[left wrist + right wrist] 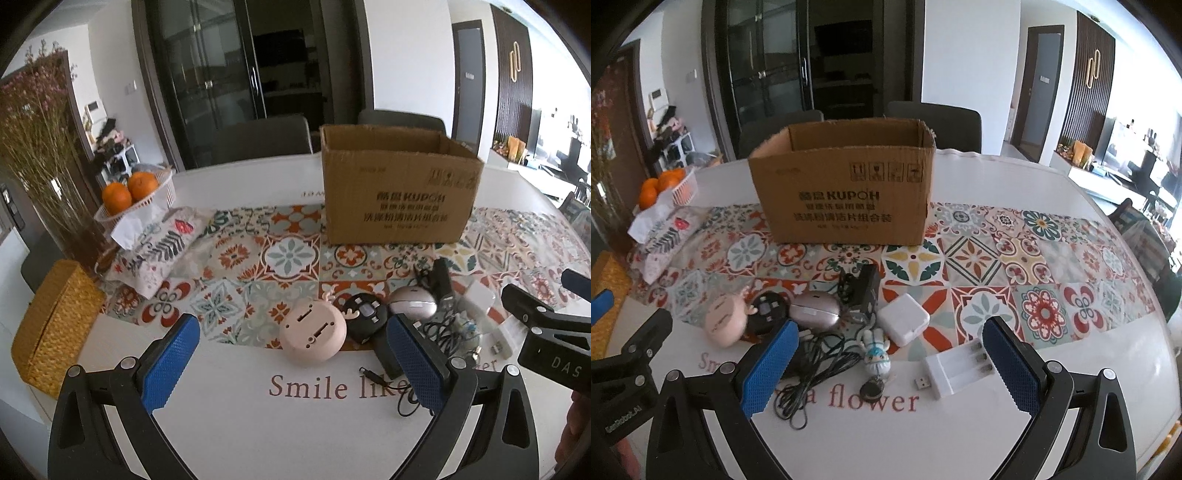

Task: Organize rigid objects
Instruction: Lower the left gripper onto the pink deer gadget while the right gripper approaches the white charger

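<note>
White table bears patterned runner, cardboard box, small gadgets.

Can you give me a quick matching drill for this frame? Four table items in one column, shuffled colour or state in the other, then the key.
Items:
1. cardboard box
2. round gadget with slots
3. USB battery charger
4. square power adapter

Descriptions:
A. pink, lying at the near edge of the patterned runner
B. white, its battery slots face up and hold nothing
C. brown, open at the top, standing on the runner
D. white, plain smooth block beside the small figurine

Pairs: 1-C, 2-A, 3-B, 4-D
</note>
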A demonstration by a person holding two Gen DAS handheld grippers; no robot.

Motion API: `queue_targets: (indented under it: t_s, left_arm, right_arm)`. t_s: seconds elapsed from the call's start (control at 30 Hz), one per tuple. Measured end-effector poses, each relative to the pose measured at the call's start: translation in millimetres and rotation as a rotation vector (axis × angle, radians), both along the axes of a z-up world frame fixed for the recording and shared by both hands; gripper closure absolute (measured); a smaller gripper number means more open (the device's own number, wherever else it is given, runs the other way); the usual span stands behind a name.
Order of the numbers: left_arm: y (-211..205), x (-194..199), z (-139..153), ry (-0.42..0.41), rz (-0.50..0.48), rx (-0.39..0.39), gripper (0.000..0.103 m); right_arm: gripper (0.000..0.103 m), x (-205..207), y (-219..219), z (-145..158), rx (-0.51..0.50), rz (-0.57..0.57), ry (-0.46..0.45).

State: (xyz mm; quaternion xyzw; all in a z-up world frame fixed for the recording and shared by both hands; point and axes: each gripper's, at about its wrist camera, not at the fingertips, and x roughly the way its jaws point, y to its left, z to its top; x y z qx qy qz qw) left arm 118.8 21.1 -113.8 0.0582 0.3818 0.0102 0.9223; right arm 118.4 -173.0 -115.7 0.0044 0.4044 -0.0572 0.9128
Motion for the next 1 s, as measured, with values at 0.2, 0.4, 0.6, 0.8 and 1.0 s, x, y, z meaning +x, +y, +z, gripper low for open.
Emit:
queue_targets:
  t_s: [0.2, 0.4, 0.6, 0.8, 1.0]
  left_arm:
    - [1, 19, -27, 0.069, 0.012, -0.001, 0.0]
    - [-1, 34, -49, 0.117, 0.004, 0.011, 0.0]
    - [-3, 46, -65, 0.148, -0.007, 0.027, 0.002]
    - [-4, 55, -78, 0.169, -0.015, 0.051, 0.002]
    - [-5, 61, -87, 0.183, -0.026, 0.066, 0.003]
  right_arm:
    - [0.002, 22, -1, -23, -0.013, -0.006, 0.053]
    - [0.002, 36, -2, -46, -0.016, -0.001, 0.113]
    - [0.003, 48, -3, -68, -0.01, -0.007, 0.173]
    - [0.003, 57, -3, -84, -0.037, -0.003, 0.193]
    - [0.003, 65, -2, -89, -0.098, -0.002, 0.199]
